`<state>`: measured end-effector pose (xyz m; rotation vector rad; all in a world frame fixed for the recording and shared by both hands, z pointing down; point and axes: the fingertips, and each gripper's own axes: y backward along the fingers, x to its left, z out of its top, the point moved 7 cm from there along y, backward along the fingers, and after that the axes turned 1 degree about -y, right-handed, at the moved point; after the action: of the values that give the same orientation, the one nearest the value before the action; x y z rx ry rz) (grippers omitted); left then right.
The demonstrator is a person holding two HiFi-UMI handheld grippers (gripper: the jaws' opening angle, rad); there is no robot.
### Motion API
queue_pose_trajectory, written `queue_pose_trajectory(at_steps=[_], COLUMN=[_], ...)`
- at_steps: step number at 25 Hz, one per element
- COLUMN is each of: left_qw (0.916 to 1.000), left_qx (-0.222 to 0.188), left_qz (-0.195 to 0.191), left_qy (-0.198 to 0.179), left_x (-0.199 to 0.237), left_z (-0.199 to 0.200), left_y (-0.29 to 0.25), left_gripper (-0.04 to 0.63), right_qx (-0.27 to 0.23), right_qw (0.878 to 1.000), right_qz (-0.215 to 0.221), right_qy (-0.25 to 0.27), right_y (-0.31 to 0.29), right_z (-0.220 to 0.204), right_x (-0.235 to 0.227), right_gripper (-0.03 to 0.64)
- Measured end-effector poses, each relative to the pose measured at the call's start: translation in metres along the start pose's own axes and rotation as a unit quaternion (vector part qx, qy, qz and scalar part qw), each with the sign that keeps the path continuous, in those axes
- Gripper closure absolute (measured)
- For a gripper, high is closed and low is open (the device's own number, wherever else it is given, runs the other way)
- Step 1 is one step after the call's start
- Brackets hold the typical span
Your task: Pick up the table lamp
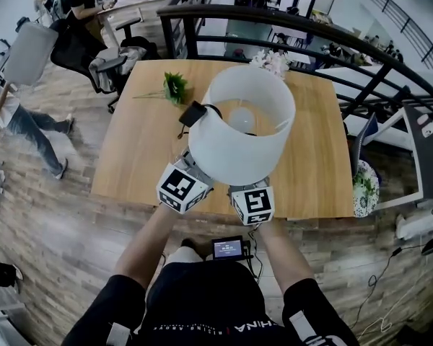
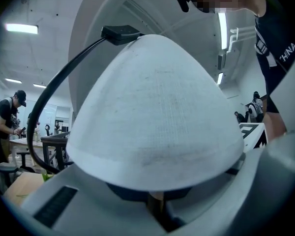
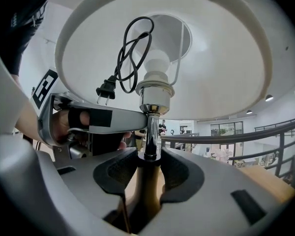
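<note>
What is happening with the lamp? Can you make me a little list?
lamp: white shade, held up at the near edge of the table
left hand-held gripper: shut on the lamp's stem, right under the shade
right hand-held gripper: shut on the stem, lower down
cord: looped up inside the shade
plug: hanging loose, not plugged in
plant: lying on the table, behind the lamp

Wooden worktop (image 1: 141, 157) under and ahead of the left hand-held gripper (image 2: 156, 206). Ahead-left, lying on it, a green plant sprig (image 1: 175, 86). Further ahead, white flowers (image 1: 273, 62) by a black railing (image 1: 332, 36). Far left, office chairs (image 1: 29, 52). Behind, a small lit screen (image 1: 229, 248) above the wood floor (image 1: 65, 244).
</note>
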<state>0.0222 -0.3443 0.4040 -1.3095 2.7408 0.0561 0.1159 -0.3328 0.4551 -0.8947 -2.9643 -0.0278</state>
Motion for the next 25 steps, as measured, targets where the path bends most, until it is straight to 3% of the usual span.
queue_pose_trajectory(at_steps=[10, 25], left_qw=[0.9993, 0.9959], left_qx=[-0.020, -0.023], left_qz=[-0.031, -0.086], left_qy=[-0.004, -0.011], left_x=[-0.038, -0.082], left_z=[0.009, 0.013], left_y=[0.064, 0.190], left_gripper=[0.577, 0.577], right_qx=[0.007, 0.021], right_qw=[0.999, 0.997], right_qz=[-0.025, -0.078], right_qy=[0.020, 0.020], right_y=[0.043, 0.106], right_z=[0.011, 0.018], right_x=[0.060, 0.188], right_gripper=[0.452, 0.451])
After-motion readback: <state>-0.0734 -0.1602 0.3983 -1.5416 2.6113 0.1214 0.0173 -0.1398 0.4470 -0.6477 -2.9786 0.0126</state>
